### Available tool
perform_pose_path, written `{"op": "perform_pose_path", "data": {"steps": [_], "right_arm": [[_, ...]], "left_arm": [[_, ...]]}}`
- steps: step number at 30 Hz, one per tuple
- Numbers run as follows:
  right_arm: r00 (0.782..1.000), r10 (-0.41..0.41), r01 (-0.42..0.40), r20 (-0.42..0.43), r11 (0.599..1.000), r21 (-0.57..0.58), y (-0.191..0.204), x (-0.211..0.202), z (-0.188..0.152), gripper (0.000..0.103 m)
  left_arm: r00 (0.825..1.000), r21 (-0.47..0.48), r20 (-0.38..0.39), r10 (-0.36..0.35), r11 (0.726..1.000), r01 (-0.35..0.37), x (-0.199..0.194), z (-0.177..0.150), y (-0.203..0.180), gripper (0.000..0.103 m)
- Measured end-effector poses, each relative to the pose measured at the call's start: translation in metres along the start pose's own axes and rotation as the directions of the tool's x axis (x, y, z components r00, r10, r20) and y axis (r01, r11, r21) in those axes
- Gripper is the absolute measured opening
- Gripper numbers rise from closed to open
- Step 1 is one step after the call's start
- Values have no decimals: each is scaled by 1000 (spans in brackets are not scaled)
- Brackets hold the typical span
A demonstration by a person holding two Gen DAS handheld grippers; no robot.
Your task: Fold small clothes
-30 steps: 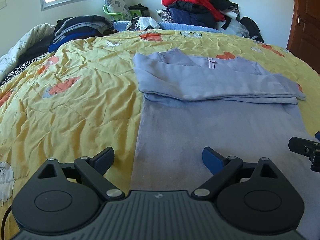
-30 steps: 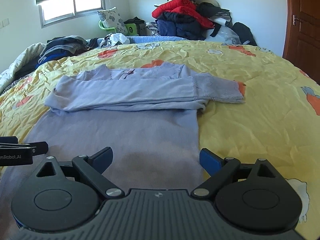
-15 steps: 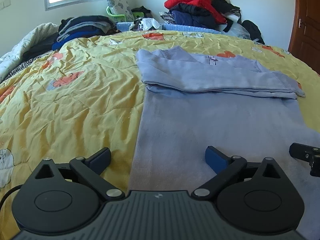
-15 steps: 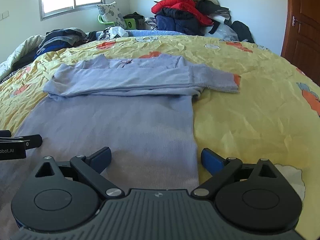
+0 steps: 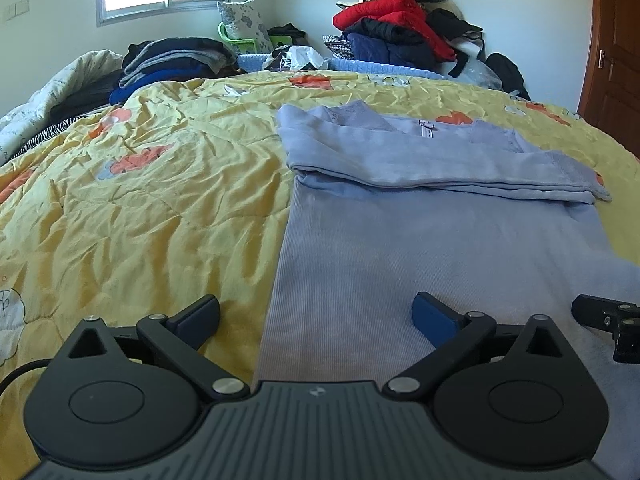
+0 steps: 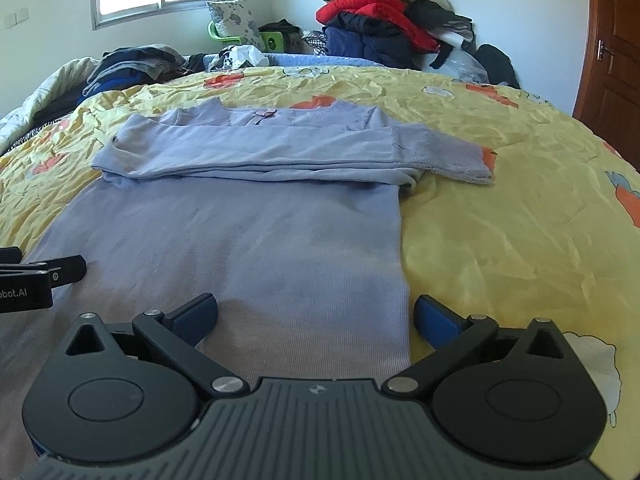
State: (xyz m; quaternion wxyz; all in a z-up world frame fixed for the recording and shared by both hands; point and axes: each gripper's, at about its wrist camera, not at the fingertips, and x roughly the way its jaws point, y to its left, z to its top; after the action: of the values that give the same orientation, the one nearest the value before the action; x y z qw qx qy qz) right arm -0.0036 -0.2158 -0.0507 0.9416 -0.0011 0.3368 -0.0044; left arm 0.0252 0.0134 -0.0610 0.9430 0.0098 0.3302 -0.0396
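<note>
Lavender knit top (image 5: 432,248), one item, lies flat on the yellow quilt (image 5: 140,208) directly ahead of both my tools, with its long axis running away from me, hem nearest and collar farthest. Sleeves (image 6: 288,152): both already crossed over the chest in a band that lies square to that axis, one cuff overhanging the garment's right edge onto the quilt. My left gripper (image 5: 316,312): fingers spread wide, holding nothing, straddling the garment's left side edge near the hem, so one finger sits over quilt and the other over fabric. My right gripper (image 6: 316,312): likewise spread wide and empty, straddling the right side edge at the same end. Each tool is nearest its own hem corner; neither is nearer the collar. Contact with the cloth: I cannot tell, as the hem itself is hidden under the tool bodies. Judgement: the coming move is a lengthwise fold, with both corners pinched together and carried forward along the axis toward the sleeve band, kept level so the hem lands parallel.
</note>
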Motion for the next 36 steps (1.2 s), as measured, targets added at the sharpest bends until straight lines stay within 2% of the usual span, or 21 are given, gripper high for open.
{"op": "perform_pose_path", "data": {"steps": [16, 21, 27, 31, 33, 36], "right_arm": [[1000, 4, -4, 16, 1000, 17, -3, -3, -3, 103], [1000, -19, 19, 13, 1000, 11, -1, -7, -6, 102], [1000, 5, -5, 11, 1000, 17, -5, -23, -17, 102], [997, 75, -76, 15, 996, 50, -19, -40, -27, 102], [994, 110, -111, 17, 992, 55, -26, -49, -32, 102], [985, 172, -172, 16, 982, 75, -40, -60, -38, 101]], "left_arm": [[1000, -6, 3, -1, 1000, 1, -2, -2, 2, 103], [1000, 10, -7, -10, 1000, 10, -11, -8, 4, 103], [992, 31, -45, -119, 992, 121, -49, -30, 22, 103], [981, 30, -69, -184, 982, 186, -71, -45, 44, 103], [972, 14, -85, -221, 975, 223, -77, -50, 57, 103], [942, 5, -97, -320, 947, 322, -87, -54, 73, 103]]}}
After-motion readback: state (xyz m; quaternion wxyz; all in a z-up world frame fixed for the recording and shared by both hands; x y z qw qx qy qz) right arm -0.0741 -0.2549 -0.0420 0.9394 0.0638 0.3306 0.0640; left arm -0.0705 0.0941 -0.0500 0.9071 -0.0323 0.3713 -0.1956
